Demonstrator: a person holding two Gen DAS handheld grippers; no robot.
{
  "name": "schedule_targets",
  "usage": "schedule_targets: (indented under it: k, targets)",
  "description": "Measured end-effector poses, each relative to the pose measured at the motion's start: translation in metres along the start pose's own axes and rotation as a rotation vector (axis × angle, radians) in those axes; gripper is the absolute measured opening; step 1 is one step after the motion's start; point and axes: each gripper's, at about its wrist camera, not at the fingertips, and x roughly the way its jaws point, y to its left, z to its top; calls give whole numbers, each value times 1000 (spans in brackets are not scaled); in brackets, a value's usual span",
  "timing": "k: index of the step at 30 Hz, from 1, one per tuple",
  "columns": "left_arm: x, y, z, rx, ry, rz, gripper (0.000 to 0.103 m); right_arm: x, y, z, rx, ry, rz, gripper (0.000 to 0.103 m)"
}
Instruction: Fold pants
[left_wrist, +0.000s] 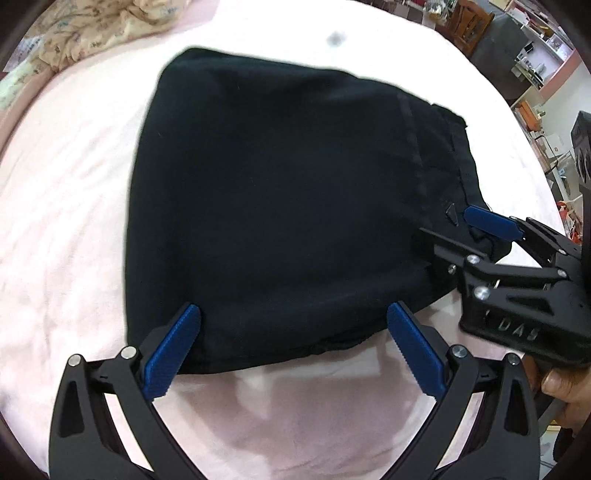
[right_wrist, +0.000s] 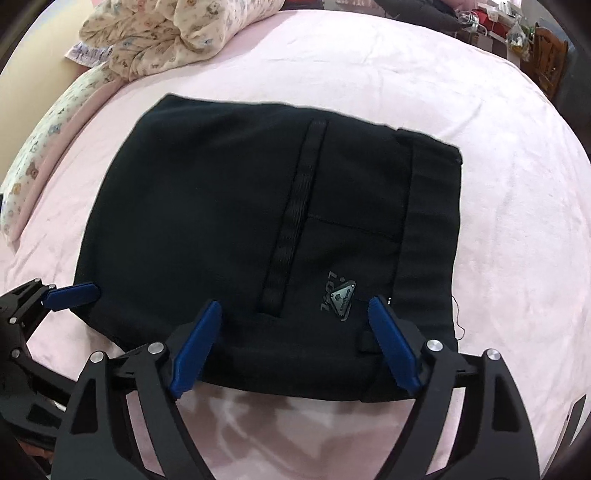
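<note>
**On the pink bed, folded pants between two open grippers**

On the pink sheet (right_wrist: 498, 221) lie the black pants (right_wrist: 240, 221), folded into a compact block. Both the left gripper (left_wrist: 291, 332) and the right gripper (right_wrist: 295, 325) sit at its near edge, jaws spread wide, gripping nothing. A floral blanket (right_wrist: 177, 33) lies bunched at the far side.

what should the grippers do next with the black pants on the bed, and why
Probably back both away. The black pants already lie as a compact folded block on the pink sheet. The left gripper and right gripper are both open at its near edge, holding nothing, so little seems left beyond a light smoothing.
</note>
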Motion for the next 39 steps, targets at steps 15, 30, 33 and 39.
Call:
schedule_targets:
  k: [15,30,33,39]
  targets:
    - [-79,31,-6,-64,-184,144,101,-54,-8,4,95,-138,-20,102]
    - [-91,39,-15,-148,-196,113,101,-77,15,-11,72,-159,-128,102]
    - [-97,45,-17,-178,-216,116,101,-79,16,-15,81,-161,-137,102]
    - [-117,52,-19,-220,-243,156,101,-91,17,-21,120,-176,-178,102]
